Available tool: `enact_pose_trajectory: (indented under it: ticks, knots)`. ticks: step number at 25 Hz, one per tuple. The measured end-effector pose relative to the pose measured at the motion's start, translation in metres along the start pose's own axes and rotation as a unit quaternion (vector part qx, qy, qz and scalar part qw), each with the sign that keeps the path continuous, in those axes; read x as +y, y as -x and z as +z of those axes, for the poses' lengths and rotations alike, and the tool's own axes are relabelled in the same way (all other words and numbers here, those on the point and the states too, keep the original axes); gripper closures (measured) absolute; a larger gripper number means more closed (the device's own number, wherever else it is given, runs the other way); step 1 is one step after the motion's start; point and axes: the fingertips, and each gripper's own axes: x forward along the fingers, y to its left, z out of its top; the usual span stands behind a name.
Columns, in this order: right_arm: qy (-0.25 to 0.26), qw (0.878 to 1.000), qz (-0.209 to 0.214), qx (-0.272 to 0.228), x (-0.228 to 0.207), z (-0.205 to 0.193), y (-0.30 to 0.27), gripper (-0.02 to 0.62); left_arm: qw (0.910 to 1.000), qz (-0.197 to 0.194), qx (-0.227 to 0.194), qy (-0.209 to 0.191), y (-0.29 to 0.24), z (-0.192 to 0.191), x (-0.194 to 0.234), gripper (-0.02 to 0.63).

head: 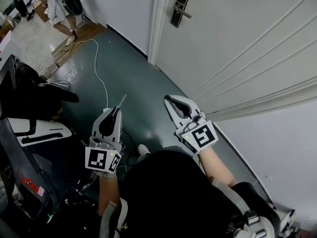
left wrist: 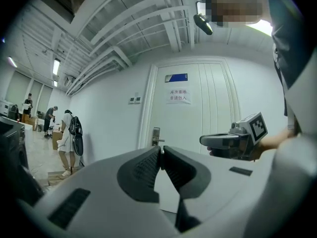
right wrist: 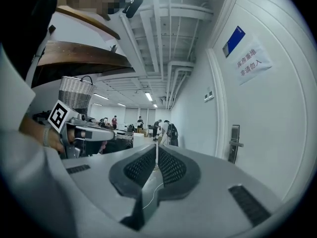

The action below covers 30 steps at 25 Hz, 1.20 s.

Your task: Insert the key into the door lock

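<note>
Silver key (head: 122, 101) juts from the left gripper's (head: 118, 110) clamped jaws, far from the door lock (head: 179, 8); right gripper's (head: 169, 99) jaws together.

A white paper sheet (left wrist: 178, 96) near the upper edge of the white panelled door (left wrist: 213, 118) carries two lines of Chinese print, seemingly "库房重地 / 非请勿入". The small blue plate (left wrist: 176, 77) above it is unreadable.

Left gripper (head: 118, 108), right gripper (head: 167, 98) grey, blk pads (left wrist: 143, 170); blk top (head: 168, 192).
</note>
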Motion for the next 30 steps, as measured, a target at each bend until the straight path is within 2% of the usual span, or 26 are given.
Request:
enact_pose_trajectory:
  ticks: [8, 14, 20, 24, 30]
  knots:
    - [-0.026, 0.999, -0.022, 0.025, -0.007, -0.018, -0.028, 0.571, 0.9998, -0.017, 0.009, 0.002, -0.006, -0.011, 0.031, 0.578]
    - [-0.032, 0.999, -0.027, 0.029, -0.040, -0.032, -0.066, 0.571, 0.9995, -0.025, 0.021, 0.001, -0.045, -0.022, 0.055, 0.580]
    - [-0.036, 0.998, -0.034, 0.031, -0.103, -0.037, -0.121, 0.571, 0.9988, -0.036, 0.033, 0.001, -0.124, -0.025, 0.089, 0.578]
    - [-0.039, 0.998, -0.048, 0.032, -0.149, -0.036, -0.152, 0.571, 0.9975, -0.052, 0.044, 0.018, -0.184, -0.025, 0.109, 0.580]
    - [-0.049, 0.995, -0.083, 0.024, -0.222, -0.032, -0.174, 0.571, 0.9936, -0.090, 0.059, 0.032, -0.276, -0.027, 0.115, 0.578]
